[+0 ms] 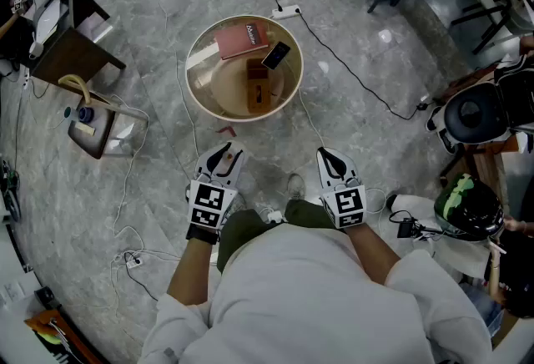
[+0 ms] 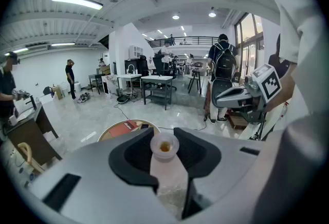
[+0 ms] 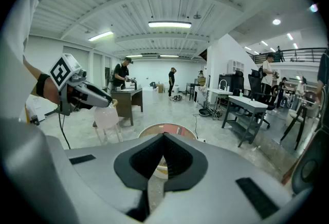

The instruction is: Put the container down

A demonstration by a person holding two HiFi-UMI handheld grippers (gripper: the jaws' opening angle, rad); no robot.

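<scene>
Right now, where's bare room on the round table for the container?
Free for the translucent container: the near-left of the round beige table, between its rim and the brown wooden box. Crowded: far side, with the red book and black phone.

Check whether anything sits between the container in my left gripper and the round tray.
Nothing visible blocks it: only floor lies between the container in the left gripper and the tray. A book, phone and box sit in the tray.
</scene>
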